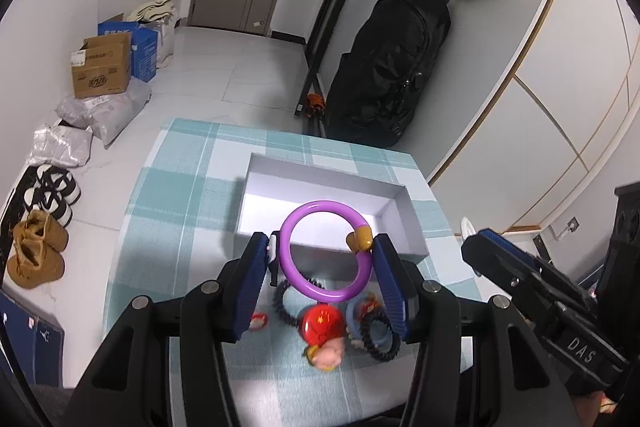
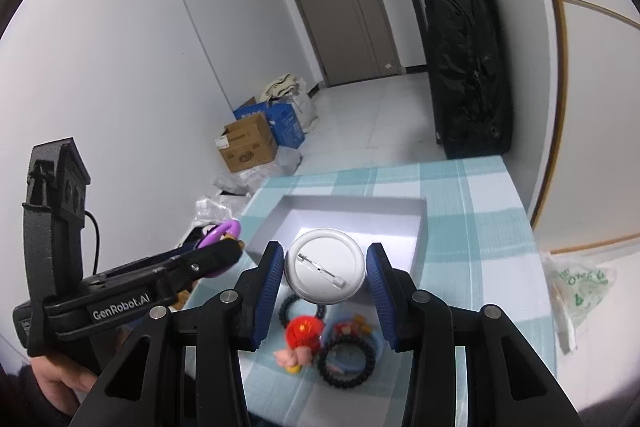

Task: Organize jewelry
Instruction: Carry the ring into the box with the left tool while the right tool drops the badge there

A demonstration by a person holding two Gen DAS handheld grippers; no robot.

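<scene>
Two handheld tools over a desk point(image 1: 168, 187) w/ a teal-and-white checked cloth.

Left tool point(image 1: 322, 259) grips a purple ring bracelet point(image 1: 326, 251) across its width, blue pads touching both sides; a yellow-brown charm sits on the ring at about 2 o'clock. The ring hangs above the near edge of an open white box point(image 1: 320, 195).

On the cloth just below, at 6 o'clock from the box: a red-and-pink figurine charm point(image 1: 324, 331), a black beaded bracelet point(image 1: 380, 339) and a light blue ring, all close together.

Right tool point(image 2: 326, 273) is clamped on a white round pin badge point(image 2: 326, 267), back side showing w/ its metal safety pin, held over the box's near edge point(image 2: 352, 223).
</scene>
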